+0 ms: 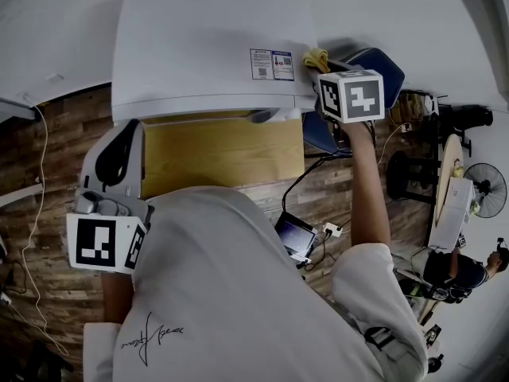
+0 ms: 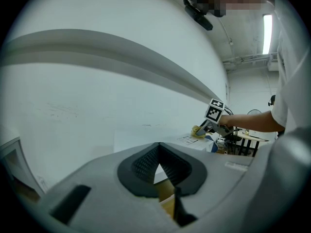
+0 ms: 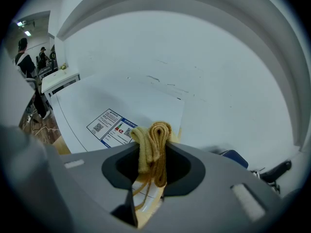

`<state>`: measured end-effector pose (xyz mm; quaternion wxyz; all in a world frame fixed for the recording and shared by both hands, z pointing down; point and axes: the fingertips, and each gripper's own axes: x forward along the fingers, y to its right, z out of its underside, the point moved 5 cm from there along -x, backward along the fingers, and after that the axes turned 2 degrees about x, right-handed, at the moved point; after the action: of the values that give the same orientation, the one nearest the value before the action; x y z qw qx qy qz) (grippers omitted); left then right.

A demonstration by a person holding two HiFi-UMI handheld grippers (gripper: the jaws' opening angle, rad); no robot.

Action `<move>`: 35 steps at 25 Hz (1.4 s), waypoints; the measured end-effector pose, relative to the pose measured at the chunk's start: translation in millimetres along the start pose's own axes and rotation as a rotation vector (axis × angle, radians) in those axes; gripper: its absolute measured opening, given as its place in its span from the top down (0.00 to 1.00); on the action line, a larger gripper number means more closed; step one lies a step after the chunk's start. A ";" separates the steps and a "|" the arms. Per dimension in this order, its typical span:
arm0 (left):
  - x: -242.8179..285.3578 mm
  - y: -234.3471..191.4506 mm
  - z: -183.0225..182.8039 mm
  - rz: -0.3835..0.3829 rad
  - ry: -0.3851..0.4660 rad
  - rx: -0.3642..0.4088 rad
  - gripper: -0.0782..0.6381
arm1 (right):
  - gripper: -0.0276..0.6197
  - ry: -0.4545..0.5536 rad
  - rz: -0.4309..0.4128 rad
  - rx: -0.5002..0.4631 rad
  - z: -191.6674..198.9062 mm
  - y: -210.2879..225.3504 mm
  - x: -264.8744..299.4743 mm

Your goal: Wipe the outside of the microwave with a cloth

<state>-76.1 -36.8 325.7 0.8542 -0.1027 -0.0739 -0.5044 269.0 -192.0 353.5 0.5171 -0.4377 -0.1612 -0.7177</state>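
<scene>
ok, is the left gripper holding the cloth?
No, the yellow cloth is pinched in the right gripper, while the left gripper has nothing between its fingers.

Microwave top: broad, bare, open to passage save a flat label. Far edge: wall just behind. Right near corner: taken by right tongs clamping cloth. Right side: blue object just beside, narrowing the way.
</scene>
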 end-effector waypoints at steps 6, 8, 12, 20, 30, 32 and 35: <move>-2.8 -0.4 2.5 -0.005 -0.006 0.002 0.90 | 0.78 0.009 -0.018 -0.025 -4.3 -13.2 -0.2; -3.0 0.4 2.4 -0.004 -0.006 0.002 0.90 | 0.78 0.012 -0.028 -0.031 -5.2 -17.3 0.1; -2.6 1.9 -0.5 0.000 0.004 0.005 0.90 | 0.77 0.013 -0.032 -0.050 -8.3 -23.8 0.2; -2.5 4.2 -1.2 0.006 0.000 0.019 0.90 | 0.77 0.017 -0.061 -0.087 -14.7 -41.5 1.6; -6.5 3.3 0.8 0.004 -0.008 0.021 0.90 | 0.77 0.037 -0.101 -0.145 -27.7 -73.7 1.9; -8.0 3.7 0.4 0.003 -0.007 0.021 0.90 | 0.77 0.042 -0.105 -0.160 -30.2 -80.1 1.0; -9.8 1.5 0.7 0.002 -0.005 0.019 0.90 | 0.77 0.045 -0.115 -0.181 -35.2 -91.2 1.7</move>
<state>-79.5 -27.7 324.0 0.8554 -0.0960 -0.0804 -0.5026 172.1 -179.4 355.1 0.4368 -0.4563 -0.1087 -0.7676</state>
